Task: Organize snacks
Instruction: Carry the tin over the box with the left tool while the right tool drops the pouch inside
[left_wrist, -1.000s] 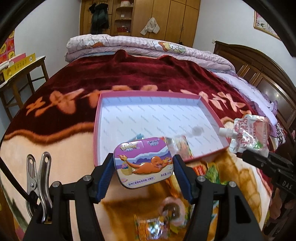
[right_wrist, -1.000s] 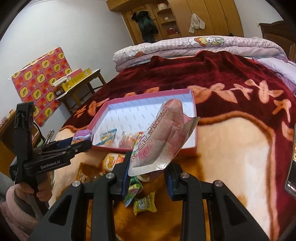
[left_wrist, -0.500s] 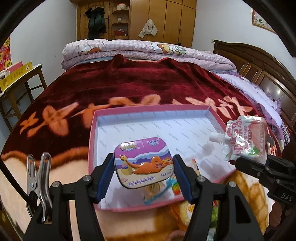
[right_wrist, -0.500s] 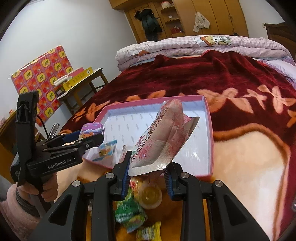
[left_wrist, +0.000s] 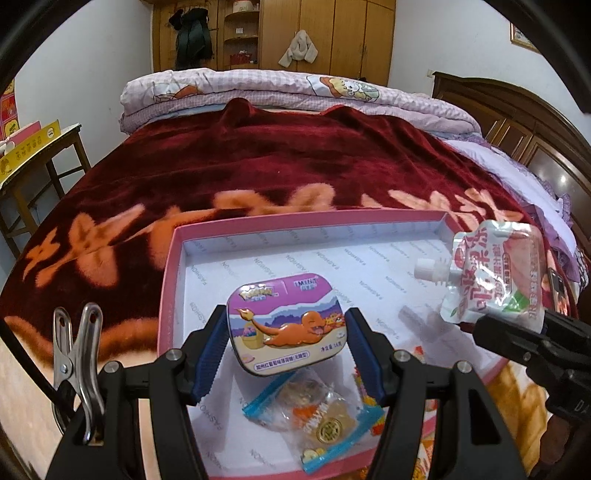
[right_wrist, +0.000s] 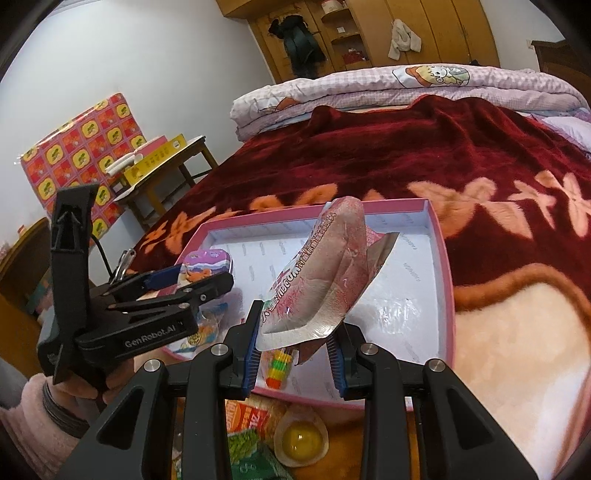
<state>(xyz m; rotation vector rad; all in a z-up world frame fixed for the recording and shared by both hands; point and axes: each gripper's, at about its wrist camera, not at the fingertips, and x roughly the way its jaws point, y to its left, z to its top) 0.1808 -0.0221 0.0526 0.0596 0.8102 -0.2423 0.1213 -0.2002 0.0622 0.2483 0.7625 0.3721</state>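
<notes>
My left gripper (left_wrist: 286, 328) is shut on a purple mint tin (left_wrist: 286, 323) with an orange cartoon creature, held above the near left part of a pink-rimmed white tray (left_wrist: 310, 218). My right gripper (right_wrist: 295, 343) is shut on a pink spouted drink pouch (right_wrist: 325, 273), raised over the tray (right_wrist: 441, 258) near its front edge. The pouch (left_wrist: 496, 277) also shows at the right of the left wrist view, and the tin (right_wrist: 207, 264) shows in the right wrist view. A blue-edged candy packet (left_wrist: 317, 421) and a striped sweet (right_wrist: 279, 367) lie in the tray.
The tray rests on a dark red flowered blanket (left_wrist: 258, 166) covering a bed. Loose snacks lie in front of the tray: an orange packet (right_wrist: 251, 413), a green packet (right_wrist: 251, 454) and a jelly cup (right_wrist: 301, 439). A wooden side table (right_wrist: 166, 162) stands left; folded quilts (left_wrist: 295, 92) lie at the far end.
Both grippers have moved forward over the tray with their loads held; the tin and pouch now hang above the tray floor, and the loose snacks have slid toward the bottom of view.
</notes>
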